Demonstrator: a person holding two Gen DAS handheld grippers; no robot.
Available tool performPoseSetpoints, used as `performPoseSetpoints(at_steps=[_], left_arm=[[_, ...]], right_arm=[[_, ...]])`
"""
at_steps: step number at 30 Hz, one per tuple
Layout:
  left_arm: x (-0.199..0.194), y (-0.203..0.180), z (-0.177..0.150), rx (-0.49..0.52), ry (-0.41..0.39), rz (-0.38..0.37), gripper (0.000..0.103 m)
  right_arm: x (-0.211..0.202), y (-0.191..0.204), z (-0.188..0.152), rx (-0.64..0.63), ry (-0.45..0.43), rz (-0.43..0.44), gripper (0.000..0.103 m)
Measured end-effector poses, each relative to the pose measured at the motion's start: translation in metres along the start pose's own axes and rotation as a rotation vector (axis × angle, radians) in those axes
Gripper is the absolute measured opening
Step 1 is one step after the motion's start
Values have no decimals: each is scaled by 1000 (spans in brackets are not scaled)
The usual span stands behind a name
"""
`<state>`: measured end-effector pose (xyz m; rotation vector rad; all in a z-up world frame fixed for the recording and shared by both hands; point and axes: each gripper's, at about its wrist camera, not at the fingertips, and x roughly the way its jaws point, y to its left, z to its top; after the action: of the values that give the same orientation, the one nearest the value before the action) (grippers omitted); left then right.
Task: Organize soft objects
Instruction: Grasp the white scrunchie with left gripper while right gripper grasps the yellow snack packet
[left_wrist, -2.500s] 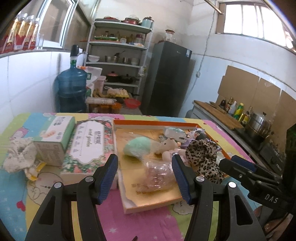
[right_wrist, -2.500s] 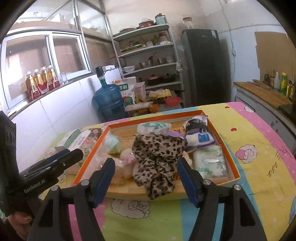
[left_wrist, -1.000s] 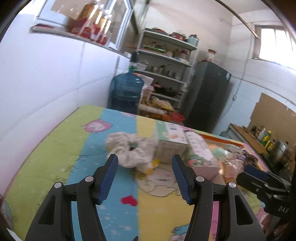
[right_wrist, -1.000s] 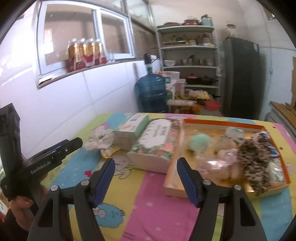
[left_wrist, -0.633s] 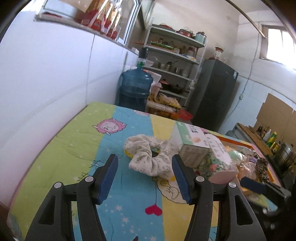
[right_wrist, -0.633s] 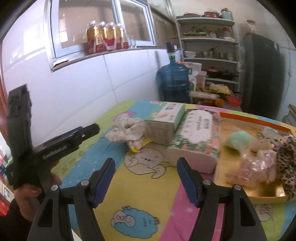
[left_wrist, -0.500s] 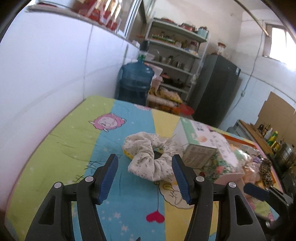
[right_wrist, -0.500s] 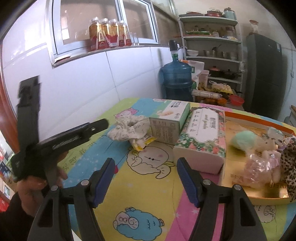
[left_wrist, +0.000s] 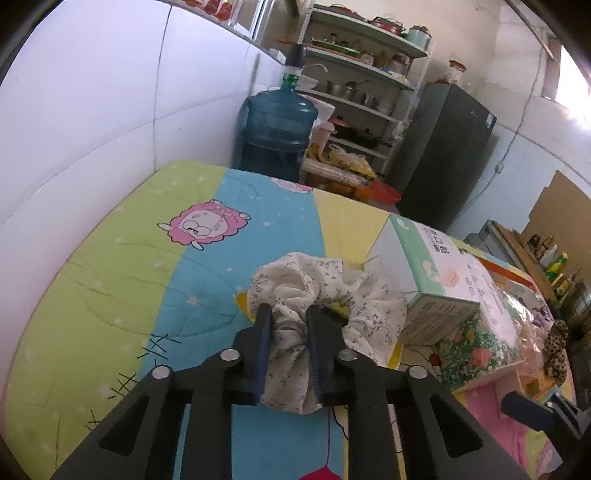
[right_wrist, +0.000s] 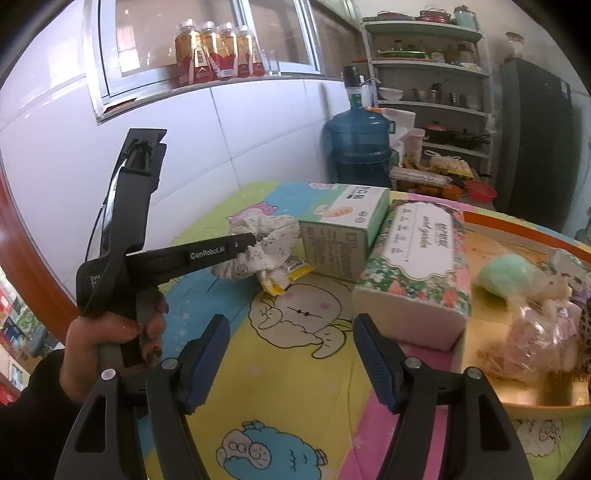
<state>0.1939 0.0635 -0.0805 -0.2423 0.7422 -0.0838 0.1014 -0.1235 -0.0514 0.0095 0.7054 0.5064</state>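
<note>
- The left gripper (left_wrist: 289, 325) is closing on the scrunchie (left_wrist: 325, 299); its pads already pinch a bunched fold of the white cloth between them, and the jaws stand nearly together.
- The right gripper (right_wrist: 291, 354) hangs wide open over the quilt (right_wrist: 303, 387) with nothing between its jaws.
- The scrunchie lies on the quilt, touching the green box (left_wrist: 432, 273) at its far side, with a yellow packet (right_wrist: 284, 275) partly under it.
- Risk, as I judge it: only one fold is caught, so the loop may slip out on lifting, or stretch and trail.
- The packet could come up with the cloth if it is snagged; I cannot tell whether it is.
- A sideways pull toward the box could nudge it into the floral pack (right_wrist: 417, 254) just beside it.
- Room: the quilt to the left of the scrunchie and toward the wall (left_wrist: 110, 110) is open, and above is free.
- The way to the tray (right_wrist: 524, 236) is blocked low by the box and pack, so the carry probably needs height.
- The tray looks crowded with soft things; free room there looks small.
</note>
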Motion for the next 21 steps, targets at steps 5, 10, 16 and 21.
performPoseSetpoints(at_steps=[5,10,16,21], left_arm=[[-18,2,2,7,-109,17,11],[-50,7,4,2,-289,60,11],[-62,23,6,-43,-381,72,11],[-55,34,6,-76,-341,46,11]], right_arm=[[13,5,3,-11,25,47,69],[29,7,11,-4,53,74,69],[61,6,26,24,117,88,69],[82,3,32,66,147,78,69]])
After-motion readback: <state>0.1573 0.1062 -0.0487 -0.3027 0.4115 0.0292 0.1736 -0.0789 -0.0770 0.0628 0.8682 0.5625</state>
